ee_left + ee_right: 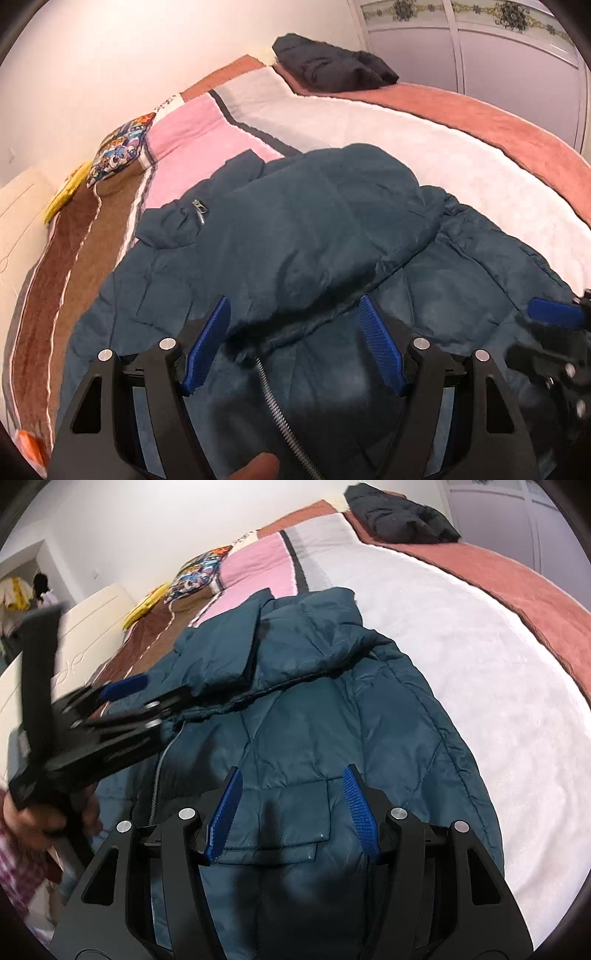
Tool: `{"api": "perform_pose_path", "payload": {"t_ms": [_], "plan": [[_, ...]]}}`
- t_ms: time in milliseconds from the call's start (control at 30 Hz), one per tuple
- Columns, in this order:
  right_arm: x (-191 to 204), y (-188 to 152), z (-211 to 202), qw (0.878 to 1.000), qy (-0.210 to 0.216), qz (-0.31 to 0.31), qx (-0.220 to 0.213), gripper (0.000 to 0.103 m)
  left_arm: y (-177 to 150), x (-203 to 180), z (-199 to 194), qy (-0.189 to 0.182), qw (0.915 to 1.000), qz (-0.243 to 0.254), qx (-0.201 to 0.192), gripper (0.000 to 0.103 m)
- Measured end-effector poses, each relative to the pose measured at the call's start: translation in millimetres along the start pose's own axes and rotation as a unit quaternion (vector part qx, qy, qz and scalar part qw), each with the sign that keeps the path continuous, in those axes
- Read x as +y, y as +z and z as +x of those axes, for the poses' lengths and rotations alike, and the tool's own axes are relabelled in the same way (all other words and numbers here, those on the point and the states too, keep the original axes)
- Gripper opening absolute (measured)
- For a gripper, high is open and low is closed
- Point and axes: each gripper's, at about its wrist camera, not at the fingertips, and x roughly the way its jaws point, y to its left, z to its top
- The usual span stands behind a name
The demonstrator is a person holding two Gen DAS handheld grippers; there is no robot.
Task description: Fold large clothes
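A dark teal padded jacket [314, 240] lies on the bed, sleeves folded across its front, zipper running down the middle. It also shows in the right wrist view [314, 720]. My left gripper [295, 306] is open and empty, hovering just over the jacket's folded sleeve and zipper. My right gripper [291, 775] is open and empty above the jacket's lower front, near a pocket flap. The left gripper also shows blurred at the left of the right wrist view [122, 686]. The right gripper shows at the right edge of the left wrist view [554, 314].
The bed has a white fleece blanket [461, 646], a pink and brown striped blanket [192, 140] and a rust-red cover [498, 572]. A black garment [332, 66] lies at the far end. A patterned cushion [122, 147] sits at the left. Wardrobe doors [517, 55] stand behind.
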Motion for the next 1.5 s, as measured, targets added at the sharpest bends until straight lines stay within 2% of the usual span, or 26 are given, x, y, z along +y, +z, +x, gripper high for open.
{"api": "perform_pose_path", "payload": {"t_ms": [67, 133, 233, 367, 400, 467, 533, 633, 733, 867, 933, 1067, 1167, 1233, 1400, 1500], "plan": [[-3, -2, 0, 1.000, 0.003, 0.000, 0.000, 0.057, 4, -1, 4, 0.003, 1.0000, -0.002, 0.004, 0.071], [-8, -3, 1, 1.000, 0.009, 0.011, 0.004, 0.057, 7, -8, 8, 0.014, 0.9997, 0.020, 0.005, 0.071], [-16, -3, 0, 0.999, 0.017, 0.028, 0.007, 0.057, 6, -22, 10, 0.034, 0.9973, 0.065, -0.002, 0.071], [-22, -3, 1, 0.999, 0.020, 0.045, 0.010, 0.057, 8, -43, 25, 0.068, 0.9890, 0.131, 0.001, 0.071], [-24, -3, 1, 0.999, 0.020, 0.049, 0.011, 0.057, 8, -46, 27, 0.078, 0.9866, 0.144, -0.001, 0.070], [-25, -3, 1, 0.998, 0.019, 0.051, 0.012, 0.057, 10, -49, 30, 0.086, 0.9834, 0.159, -0.006, 0.059], [-26, -3, 1, 0.998, 0.017, 0.053, 0.012, 0.057, 18, -39, 32, 0.076, 0.9888, 0.128, 0.001, 0.043], [-26, -3, 2, 0.998, 0.017, 0.053, 0.015, 0.057, 31, -7, 26, 0.080, 0.9957, 0.047, -0.004, 0.033], [-24, -5, 4, 0.999, 0.017, 0.047, 0.017, 0.057, 35, 41, 12, 0.087, 0.9945, -0.057, -0.014, 0.032], [-19, -6, 6, 0.999, 0.016, 0.039, 0.021, 0.057, 23, 102, -3, 0.127, 0.9785, -0.163, -0.007, 0.032], [-16, -6, 6, 0.999, 0.015, 0.034, 0.021, 0.057, 5, 133, -9, 0.146, 0.9649, -0.218, 0.014, 0.032], [-6, -5, 4, 0.999, 0.017, 0.025, 0.024, 0.057, -43, 167, -26, 0.133, 0.9437, -0.299, 0.045, 0.038], [7, -6, -3, 0.999, 0.022, 0.012, 0.028, 0.057, -73, 165, -44, 0.114, 0.9399, -0.317, 0.055, 0.041], [18, -7, -9, 0.999, 0.026, 0.001, 0.028, 0.057, -90, 160, -60, 0.091, 0.9409, -0.321, 0.057, 0.047], [54, -16, -25, 0.998, 0.038, -0.023, 0.035, 0.057, -117, 135, -106, 0.069, 0.9472, -0.308, 0.056, 0.059], [74, -26, -32, 0.997, 0.045, -0.027, 0.053, 0.057, -133, 124, -128, 0.040, 0.9438, -0.323, 0.060, 0.060]]}}
